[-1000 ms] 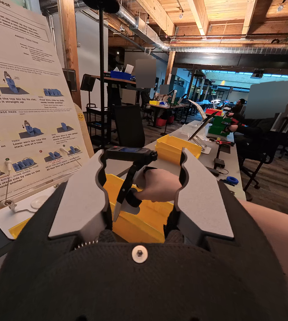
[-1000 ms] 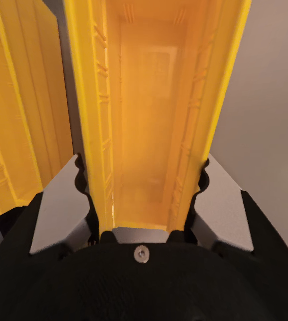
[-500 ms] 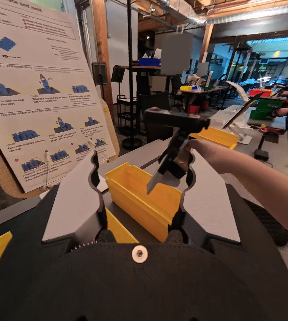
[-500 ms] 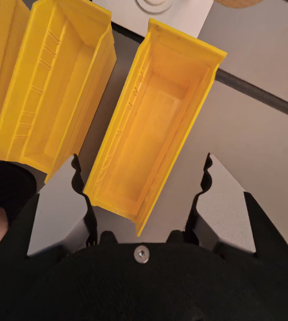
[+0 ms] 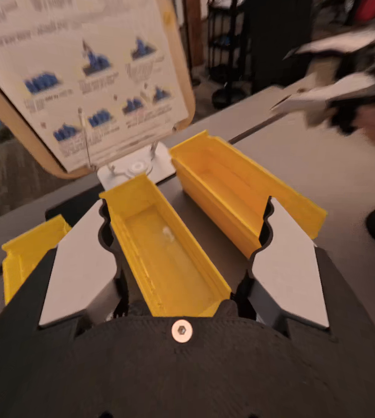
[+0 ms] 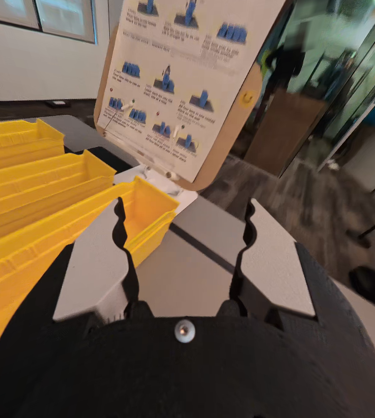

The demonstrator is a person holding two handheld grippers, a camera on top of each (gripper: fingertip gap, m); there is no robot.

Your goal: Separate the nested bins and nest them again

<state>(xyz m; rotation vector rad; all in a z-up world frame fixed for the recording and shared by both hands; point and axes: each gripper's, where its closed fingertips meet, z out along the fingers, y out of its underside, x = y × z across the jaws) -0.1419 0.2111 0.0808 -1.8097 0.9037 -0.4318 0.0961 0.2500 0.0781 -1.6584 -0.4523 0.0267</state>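
My left claw (image 5: 186, 224) is spread wide over a yellow bin (image 5: 166, 253) that stands between its fingers, neither pad pressing on it. My right claw (image 6: 183, 224) is spread too, gripping nothing, over bare grey worktop (image 6: 191, 271) beside the rightmost bin (image 6: 146, 217). The bins stand separately side by side. Beyond them leans an instruction board (image 6: 173, 90).

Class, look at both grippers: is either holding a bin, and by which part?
Neither. The left gripper is open around a yellow bin without pressing it; the right gripper is open over bare table.
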